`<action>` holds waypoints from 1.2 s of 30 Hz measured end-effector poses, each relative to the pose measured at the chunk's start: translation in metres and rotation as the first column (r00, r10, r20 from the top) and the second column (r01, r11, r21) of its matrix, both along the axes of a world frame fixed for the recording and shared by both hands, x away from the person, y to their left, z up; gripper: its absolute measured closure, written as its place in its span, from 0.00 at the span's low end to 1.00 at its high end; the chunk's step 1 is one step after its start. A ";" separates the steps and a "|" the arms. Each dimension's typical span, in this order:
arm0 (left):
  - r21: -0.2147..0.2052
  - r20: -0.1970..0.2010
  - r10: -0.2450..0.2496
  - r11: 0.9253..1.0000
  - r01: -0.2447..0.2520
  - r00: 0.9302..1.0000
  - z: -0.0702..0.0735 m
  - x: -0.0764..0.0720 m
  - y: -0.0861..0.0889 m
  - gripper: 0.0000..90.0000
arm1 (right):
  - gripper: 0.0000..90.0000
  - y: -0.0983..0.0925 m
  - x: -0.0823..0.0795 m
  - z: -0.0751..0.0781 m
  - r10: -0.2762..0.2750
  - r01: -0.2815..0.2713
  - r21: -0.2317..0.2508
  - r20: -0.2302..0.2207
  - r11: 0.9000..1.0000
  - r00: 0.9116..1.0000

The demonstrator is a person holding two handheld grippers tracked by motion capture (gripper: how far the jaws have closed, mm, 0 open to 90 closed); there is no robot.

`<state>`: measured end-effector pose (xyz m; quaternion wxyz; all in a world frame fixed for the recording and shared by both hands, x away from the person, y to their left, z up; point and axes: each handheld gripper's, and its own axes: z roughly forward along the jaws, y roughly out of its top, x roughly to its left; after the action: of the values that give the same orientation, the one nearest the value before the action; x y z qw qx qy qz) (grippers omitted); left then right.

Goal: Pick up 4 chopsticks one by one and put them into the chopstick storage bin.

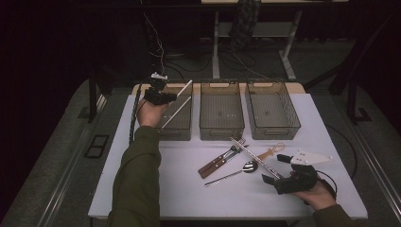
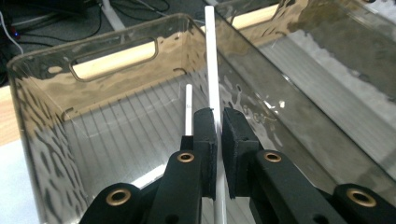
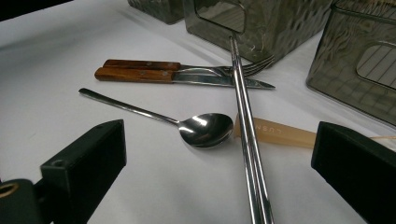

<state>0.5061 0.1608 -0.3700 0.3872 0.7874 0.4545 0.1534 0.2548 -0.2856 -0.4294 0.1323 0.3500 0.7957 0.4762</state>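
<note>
Left fingers (image 2: 218,140) pinching white chopstick (image 2: 211,65) over left bin (image 2: 42,107) — second chopstick (image 2: 188,109) inside; right fingers (image 3: 219,163) spread.

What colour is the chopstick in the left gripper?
White; the chopstick shows best in the left gripper view.

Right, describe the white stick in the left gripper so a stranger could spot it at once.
Start at the row of three clear bins along the far side of the white table and take the leftmost bin. Over it the left gripper is shut on a thin white stick. A second white stick lies loose in that bin; the one you want is pinched and tilted up.
</note>
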 end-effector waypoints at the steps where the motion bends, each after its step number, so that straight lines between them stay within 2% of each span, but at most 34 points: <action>1: 0.002 -0.009 0.004 1.000 -0.004 1.000 -0.002 0.001 -0.001 0.93 | 0.03 0.000 0.000 0.000 0.000 0.000 -0.001 0.000 1.000 1.000; 3: 0.025 -0.019 0.017 1.000 -0.016 1.000 -0.006 0.002 -0.002 0.93 | 0.03 0.000 0.000 0.000 0.000 0.000 0.001 0.001 1.000 1.000; 6: 0.019 -0.029 0.029 0.999 -0.028 0.999 -0.009 0.004 -0.001 0.93 | 0.03 0.000 0.000 0.000 -0.002 0.002 0.002 0.002 1.000 1.000; 12: 0.057 -0.060 0.051 0.997 -0.047 0.997 -0.017 0.007 -0.002 0.93 | 0.03 0.000 -0.001 0.001 -0.001 0.001 0.003 0.002 1.000 1.000; 14: 0.065 -0.057 0.047 0.997 -0.043 0.997 -0.019 0.007 -0.004 0.93 | 0.03 0.000 -0.001 0.001 -0.002 0.002 0.004 0.002 1.000 1.000; 17: 0.056 -0.056 0.053 0.997 -0.050 0.997 -0.019 0.008 -0.006 0.92 | 0.03 0.000 -0.001 0.001 -0.001 0.001 0.003 0.002 1.000 1.000; 18: 0.055 -0.047 0.055 0.997 -0.053 0.997 -0.019 0.008 -0.007 0.88 | 0.03 0.000 -0.001 0.001 0.000 0.000 0.003 0.002 1.000 1.000; 19: 0.055 -0.042 0.051 0.997 -0.049 0.998 -0.018 0.008 -0.009 0.82 | 0.03 0.000 -0.001 0.001 0.000 0.000 0.003 0.003 1.000 1.000; 22: 0.069 -0.032 0.043 0.997 -0.041 0.999 -0.016 0.006 -0.010 0.75 | 0.03 0.000 -0.001 0.001 -0.001 0.001 0.005 0.002 1.000 1.000; 24: 0.052 -0.027 0.037 0.998 -0.036 0.999 -0.013 0.004 -0.010 0.74 | 0.03 0.000 -0.001 0.001 -0.001 0.001 0.005 0.002 1.000 1.000; 27: 0.051 -0.009 0.016 0.999 -0.016 1.000 -0.007 0.000 -0.011 0.71 | 0.03 0.000 -0.001 0.001 0.001 -0.001 0.004 0.002 1.000 1.000; 31: 0.036 -0.008 -0.019 0.999 0.019 1.000 0.001 -0.006 -0.011 0.64 | 0.03 0.000 0.000 0.000 0.002 -0.002 -0.001 0.002 1.000 1.000; 34: -0.007 -0.002 -0.062 0.998 0.062 0.998 0.007 -0.014 -0.010 0.57 | 0.03 0.000 0.000 0.000 0.002 -0.002 -0.004 0.002 1.000 1.000; 36: -0.006 -0.001 -0.086 0.996 0.086 0.996 0.011 -0.020 -0.010 0.54 | 0.03 0.000 0.000 0.000 0.002 -0.002 -0.002 0.000 1.000 1.000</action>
<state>0.4863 0.1509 -0.3594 0.3953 0.8051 0.4212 0.1347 0.2551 -0.2853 -0.4293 0.1322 0.3488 0.7965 0.4758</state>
